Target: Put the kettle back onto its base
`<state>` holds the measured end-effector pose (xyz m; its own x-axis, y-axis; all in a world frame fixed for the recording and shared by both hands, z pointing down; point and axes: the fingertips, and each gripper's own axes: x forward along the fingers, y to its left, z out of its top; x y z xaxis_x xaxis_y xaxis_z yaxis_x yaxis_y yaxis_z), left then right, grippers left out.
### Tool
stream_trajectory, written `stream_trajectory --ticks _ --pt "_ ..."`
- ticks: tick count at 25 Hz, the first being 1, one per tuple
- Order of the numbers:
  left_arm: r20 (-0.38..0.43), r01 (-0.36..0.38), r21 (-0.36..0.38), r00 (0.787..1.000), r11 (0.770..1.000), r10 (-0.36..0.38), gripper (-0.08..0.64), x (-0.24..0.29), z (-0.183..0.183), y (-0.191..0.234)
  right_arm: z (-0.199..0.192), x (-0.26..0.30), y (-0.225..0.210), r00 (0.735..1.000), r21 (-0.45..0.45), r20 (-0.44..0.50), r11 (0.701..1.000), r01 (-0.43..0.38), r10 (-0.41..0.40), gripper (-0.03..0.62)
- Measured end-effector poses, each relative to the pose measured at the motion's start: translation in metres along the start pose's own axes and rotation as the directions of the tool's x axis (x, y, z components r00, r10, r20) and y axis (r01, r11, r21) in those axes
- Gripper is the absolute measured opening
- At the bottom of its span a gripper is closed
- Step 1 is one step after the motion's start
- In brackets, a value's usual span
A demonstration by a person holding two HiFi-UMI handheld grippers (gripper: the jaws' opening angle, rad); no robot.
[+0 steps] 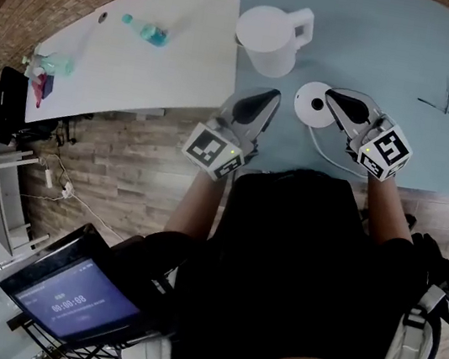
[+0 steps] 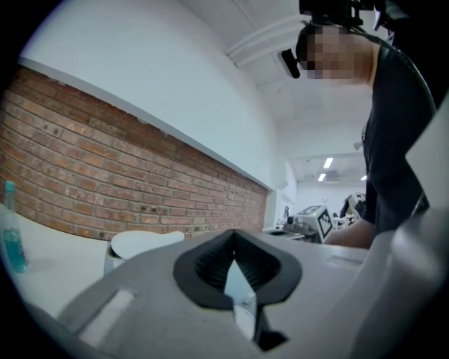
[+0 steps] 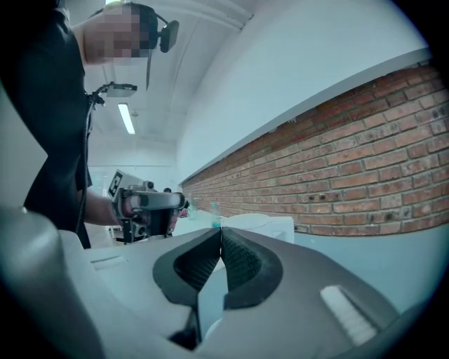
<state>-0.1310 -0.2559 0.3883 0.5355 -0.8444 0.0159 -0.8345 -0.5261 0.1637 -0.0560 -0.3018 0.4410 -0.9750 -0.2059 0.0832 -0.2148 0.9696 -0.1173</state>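
Note:
A white kettle (image 1: pixel 270 37) stands upright on the light blue table (image 1: pixel 399 50), off its base. The round white base (image 1: pixel 312 105) lies nearer to me, with its cable running back toward the table's edge. My left gripper (image 1: pixel 273 96) sits just left of the base, shut and holding nothing. My right gripper (image 1: pixel 331 92) hovers over the base's right edge, also shut and holding nothing. In the left gripper view the kettle (image 2: pixel 140 245) shows beyond the shut jaws (image 2: pixel 233 233). The right gripper view has the kettle (image 3: pixel 270 224) behind its shut jaws (image 3: pixel 221 230).
A white table (image 1: pixel 141 67) adjoins the blue one on the left, with a small teal bottle (image 1: pixel 151 33) on it. A pair of glasses (image 1: pixel 443 96) lies at the blue table's far right. A dark tablet screen (image 1: pixel 72 298) stands by my left side.

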Motion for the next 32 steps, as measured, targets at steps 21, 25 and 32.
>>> stream_trajectory --ticks 21,25,32 --pt "0.018 -0.124 -0.084 0.992 0.989 0.126 0.003 -0.034 -0.035 0.019 -0.023 0.098 -0.118 0.964 -0.099 -0.158 0.974 0.201 -0.215 0.209" --pt "0.030 -0.122 -0.081 0.992 0.989 0.124 0.003 -0.037 -0.033 0.015 -0.046 0.108 -0.138 0.947 -0.111 -0.223 0.971 0.212 -0.232 0.207" --pt "0.034 -0.195 -0.079 0.980 0.978 0.199 0.003 -0.057 -0.031 0.023 -0.069 0.127 -0.168 0.920 -0.097 -0.287 0.964 0.248 -0.266 0.207"
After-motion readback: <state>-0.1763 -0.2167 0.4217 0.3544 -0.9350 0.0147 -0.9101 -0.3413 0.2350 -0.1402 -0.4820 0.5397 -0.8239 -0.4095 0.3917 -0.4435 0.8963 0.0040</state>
